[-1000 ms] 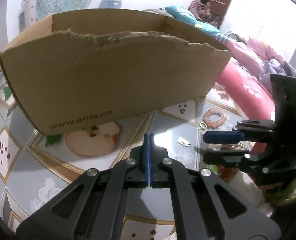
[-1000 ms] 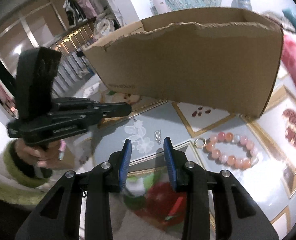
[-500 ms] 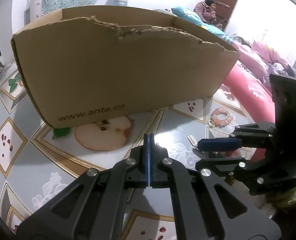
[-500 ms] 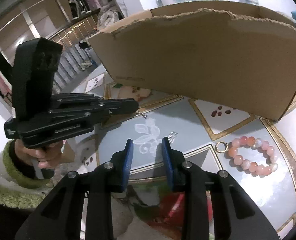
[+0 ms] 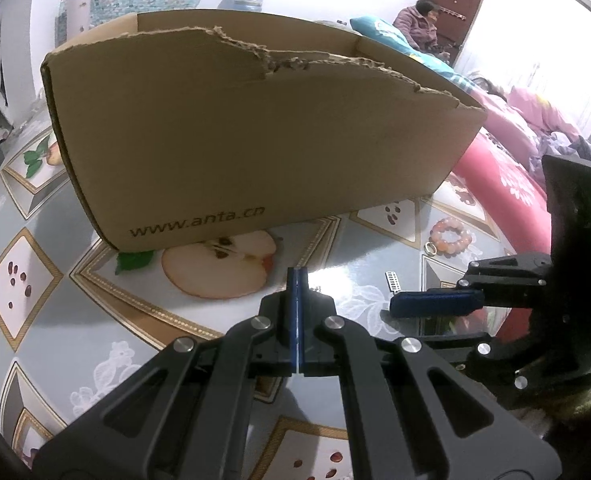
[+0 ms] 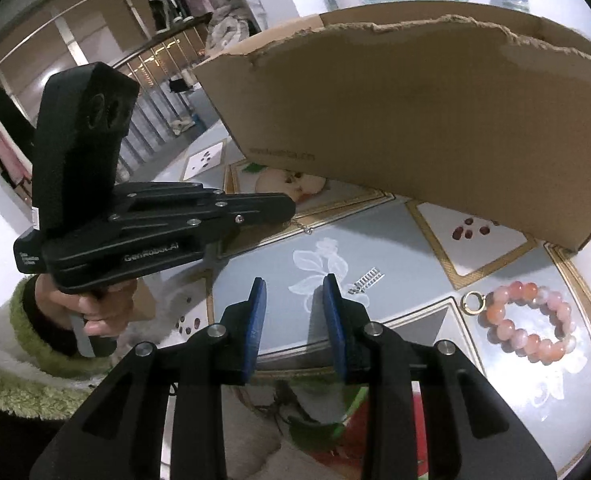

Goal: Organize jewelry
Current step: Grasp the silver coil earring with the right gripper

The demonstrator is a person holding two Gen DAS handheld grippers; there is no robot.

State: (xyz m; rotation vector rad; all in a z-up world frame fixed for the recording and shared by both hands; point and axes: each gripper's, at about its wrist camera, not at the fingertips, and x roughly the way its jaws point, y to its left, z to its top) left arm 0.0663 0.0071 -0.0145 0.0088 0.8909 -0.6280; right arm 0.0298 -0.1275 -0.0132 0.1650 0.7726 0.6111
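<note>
Right wrist view shows the small silver hair clip [image 6: 366, 280] lying on the counter [image 6: 395, 240] just past the half-open, empty right gripper [image 6: 291, 308], slanting up-right, while the shut left gripper [image 6: 287, 208] is farther.

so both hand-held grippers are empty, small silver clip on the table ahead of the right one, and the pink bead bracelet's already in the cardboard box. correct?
Not quite. The pink bead bracelet is not in the cardboard box; it lies on the table in front of it, as the right wrist view shows. The rest holds.
</note>
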